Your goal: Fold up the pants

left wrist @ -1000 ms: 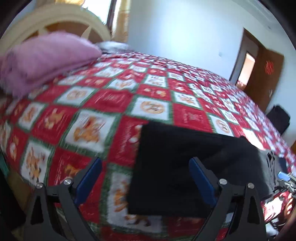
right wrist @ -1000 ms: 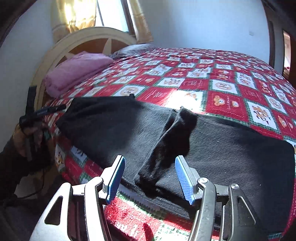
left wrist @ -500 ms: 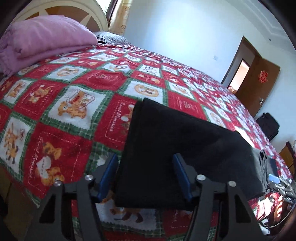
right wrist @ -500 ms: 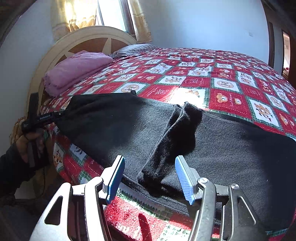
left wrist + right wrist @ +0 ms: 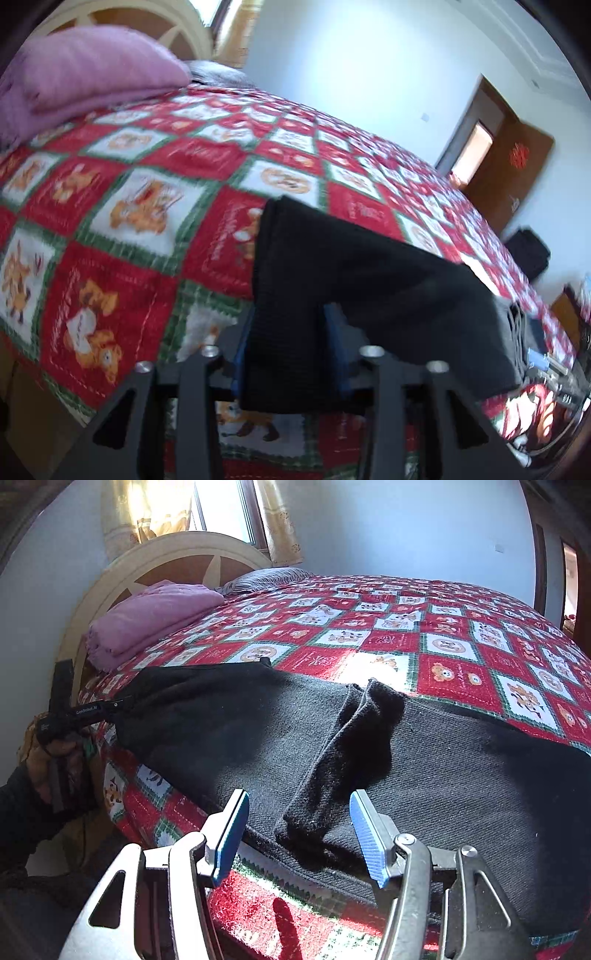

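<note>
The black pants (image 5: pixel 229 738) lie lengthwise along the near edge of the bed, with a bunched ridge of fabric (image 5: pixel 347 746) across the middle. In the left wrist view my left gripper (image 5: pixel 288 350) is shut on the end of the pants (image 5: pixel 351 266), with cloth between the blue pads. It also shows in the right wrist view (image 5: pixel 114 706) at the far left, holding that end at the bed's edge. My right gripper (image 5: pixel 297 834) is open, its blue pads on either side of the near end of the ridge, just above the pants.
The bed has a red, green and white patchwork quilt (image 5: pixel 424 635). A folded pink blanket (image 5: pixel 155 616) and a grey pillow (image 5: pixel 266 578) lie by the cream headboard (image 5: pixel 122 576). A brown door (image 5: pixel 513 166) and a black bag (image 5: pixel 526 251) are beyond the bed.
My left gripper has moved in onto the end of the pants and closed on it, from wide open a second ago. My right gripper has stayed open over the ridge.
</note>
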A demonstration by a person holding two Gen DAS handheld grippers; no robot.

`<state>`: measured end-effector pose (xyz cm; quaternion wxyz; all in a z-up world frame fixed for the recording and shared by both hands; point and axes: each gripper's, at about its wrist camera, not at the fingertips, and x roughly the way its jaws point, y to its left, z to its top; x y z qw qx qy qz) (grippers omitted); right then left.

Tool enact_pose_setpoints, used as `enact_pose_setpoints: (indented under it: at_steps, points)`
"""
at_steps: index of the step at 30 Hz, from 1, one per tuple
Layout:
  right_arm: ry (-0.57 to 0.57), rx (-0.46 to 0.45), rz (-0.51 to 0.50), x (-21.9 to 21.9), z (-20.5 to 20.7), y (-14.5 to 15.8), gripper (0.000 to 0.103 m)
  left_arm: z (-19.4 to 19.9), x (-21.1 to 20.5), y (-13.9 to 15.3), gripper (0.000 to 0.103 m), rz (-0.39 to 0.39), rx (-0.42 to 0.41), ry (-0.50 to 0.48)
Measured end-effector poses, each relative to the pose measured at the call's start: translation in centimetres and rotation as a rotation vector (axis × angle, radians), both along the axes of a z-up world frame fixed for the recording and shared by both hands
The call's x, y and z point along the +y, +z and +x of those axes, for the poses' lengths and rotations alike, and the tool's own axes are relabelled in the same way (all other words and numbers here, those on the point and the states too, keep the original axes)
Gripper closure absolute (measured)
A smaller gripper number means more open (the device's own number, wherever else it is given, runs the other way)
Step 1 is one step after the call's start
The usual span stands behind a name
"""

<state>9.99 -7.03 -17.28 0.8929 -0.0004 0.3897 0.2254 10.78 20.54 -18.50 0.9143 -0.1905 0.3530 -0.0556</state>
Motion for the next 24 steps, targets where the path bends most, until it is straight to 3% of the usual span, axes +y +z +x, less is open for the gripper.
enact_pose_setpoints:
  at_steps: [5,7,8,14,24]
  points:
    - [0.002,-0.003,-0.009,0.2,-0.1,-0.1,0.044,0.2,0.7,-0.3,0.061,-0.049,-0.007,-0.042]
    - [0.000,-0.003,-0.011,0.3,-0.1,-0.1,0.044,0.2,1.0,-0.3,0.078,-0.088,-0.010,-0.067]
    - [0.001,-0.004,-0.010,0.3,-0.1,-0.1,0.044,0.1,1.2,-0.2,0.081,-0.121,-0.015,-0.094]
    - [-0.020,-0.016,-0.001,-0.2,-0.1,0.3,0.044,-0.2,1.0,0.9,0.083,-0.185,-0.051,-0.104]
    - [-0.161,-0.040,0.014,-3.7,0.7,2.9,0.044,-1.4,-1.3,6.8,0.083,-0.277,-0.212,-0.210]
